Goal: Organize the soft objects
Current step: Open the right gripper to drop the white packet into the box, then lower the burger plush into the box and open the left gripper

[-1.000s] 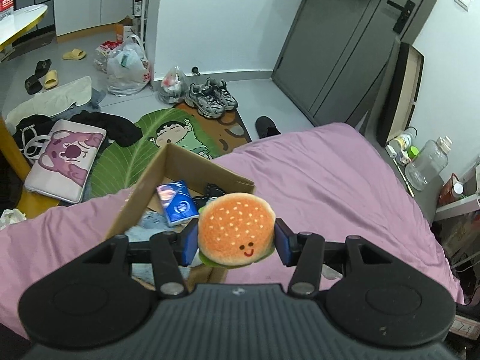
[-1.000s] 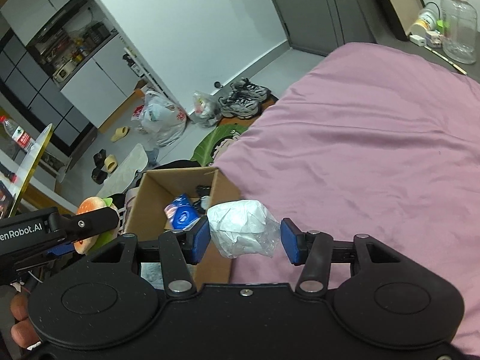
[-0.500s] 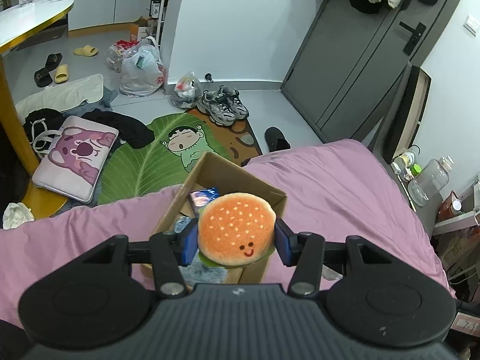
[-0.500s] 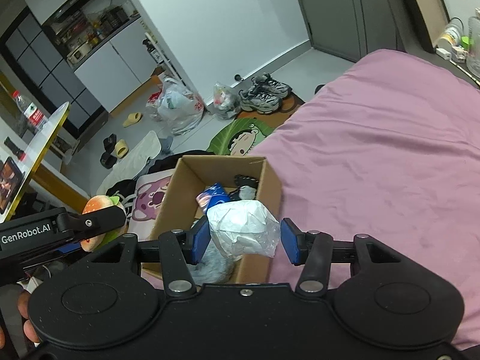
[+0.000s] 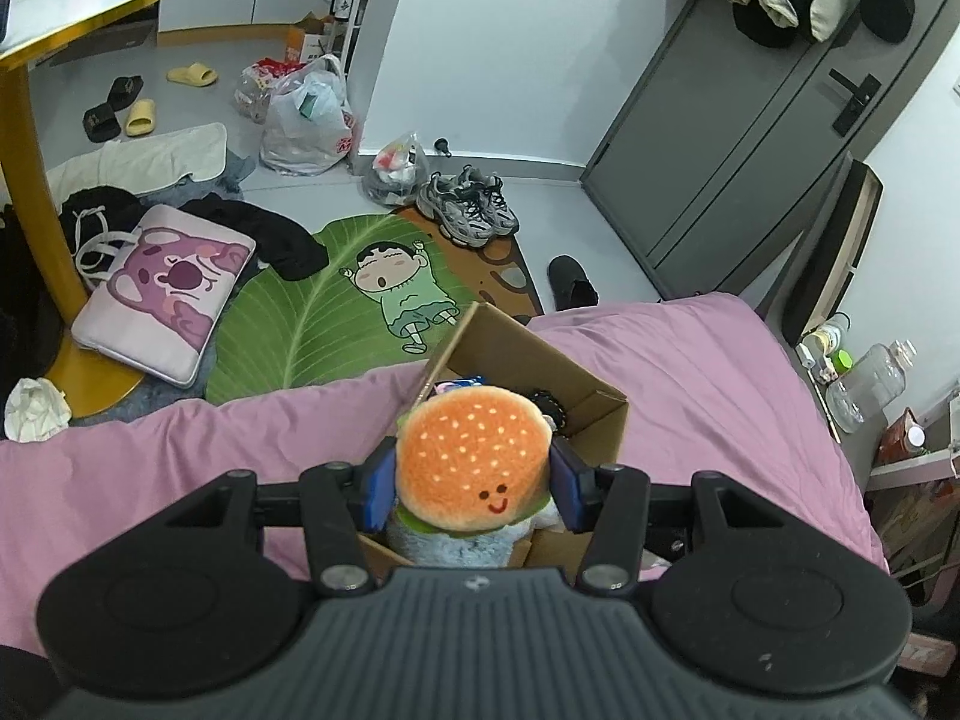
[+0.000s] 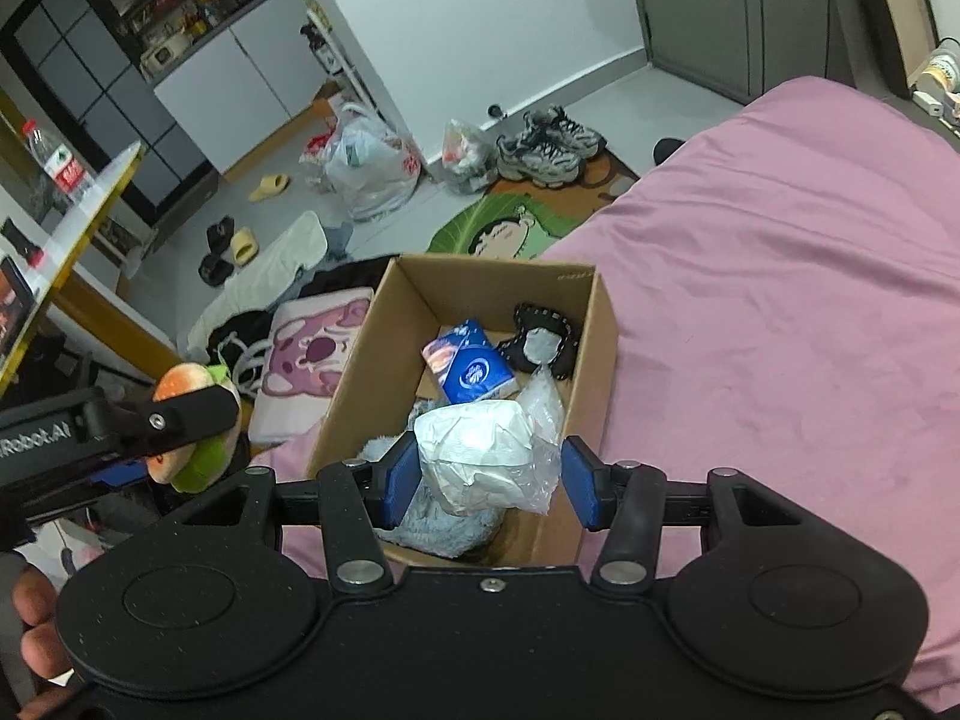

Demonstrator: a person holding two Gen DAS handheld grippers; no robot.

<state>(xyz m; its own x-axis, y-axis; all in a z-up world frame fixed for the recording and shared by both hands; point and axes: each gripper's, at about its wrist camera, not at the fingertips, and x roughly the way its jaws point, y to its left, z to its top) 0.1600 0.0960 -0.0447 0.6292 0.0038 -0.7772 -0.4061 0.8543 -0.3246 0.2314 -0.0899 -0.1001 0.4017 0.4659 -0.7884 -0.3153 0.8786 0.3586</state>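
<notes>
A plush hamburger (image 5: 474, 459) with a smiling face sits between the blue pads of my left gripper (image 5: 474, 483), which is shut on it above the near end of a cardboard box (image 5: 591, 420) on the pink bed. In the right wrist view my right gripper (image 6: 489, 480) is shut on a white item wrapped in clear plastic (image 6: 486, 456), held over the box (image 6: 354, 372). Inside lie a blue tissue pack (image 6: 465, 369), a black pouch (image 6: 543, 342) and a pale blue fluffy thing (image 6: 432, 516). The left gripper's finger (image 6: 180, 414) and the hamburger (image 6: 198, 450) show at left, beside the box.
The pink bedsheet (image 6: 780, 300) spreads to the right. Off the bed lie a leaf mat (image 5: 336, 306), grey sneakers (image 5: 468, 213), plastic bags (image 5: 309, 120), a pink laptop sleeve (image 5: 162, 294) and slippers. A yellow-legged table (image 5: 36, 180) stands at left; bottles (image 5: 864, 384) sit on the right.
Both grippers have carried their loads sideways toward the box, which now lies directly under them. The grips look unchanged.
</notes>
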